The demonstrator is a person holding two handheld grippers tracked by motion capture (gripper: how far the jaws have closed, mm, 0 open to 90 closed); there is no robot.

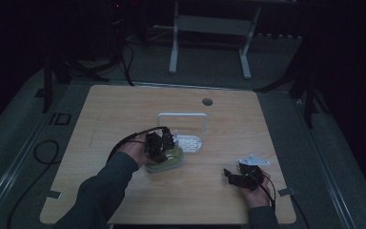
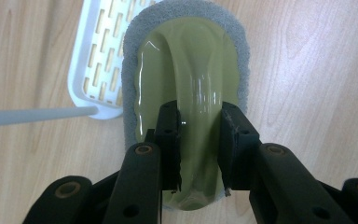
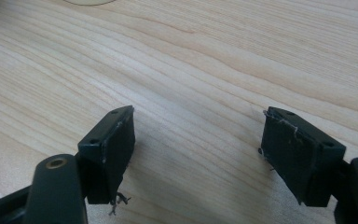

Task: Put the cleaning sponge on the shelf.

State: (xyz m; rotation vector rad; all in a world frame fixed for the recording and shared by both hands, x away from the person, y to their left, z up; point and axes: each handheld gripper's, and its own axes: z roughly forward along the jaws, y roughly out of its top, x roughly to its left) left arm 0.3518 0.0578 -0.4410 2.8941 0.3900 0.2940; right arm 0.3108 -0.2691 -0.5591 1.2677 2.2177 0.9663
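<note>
Fingers (image 2: 168,140) clamp green scrubber (image 2: 191,79) handle, white rack (image 2: 81,79) beside

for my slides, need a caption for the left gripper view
Left tongs shut on the green handle of a scrub pad beside a white rack on the table.

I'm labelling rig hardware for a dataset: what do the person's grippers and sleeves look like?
Both are black two-jaw tools with flat rectangular pads and brass-coloured pivot pins. The left gripper trails a black cable looping to its left. The right gripper carries a grey three-cornered plate and a dark cable. Both forearms wear dark grey-green sleeves.
</note>
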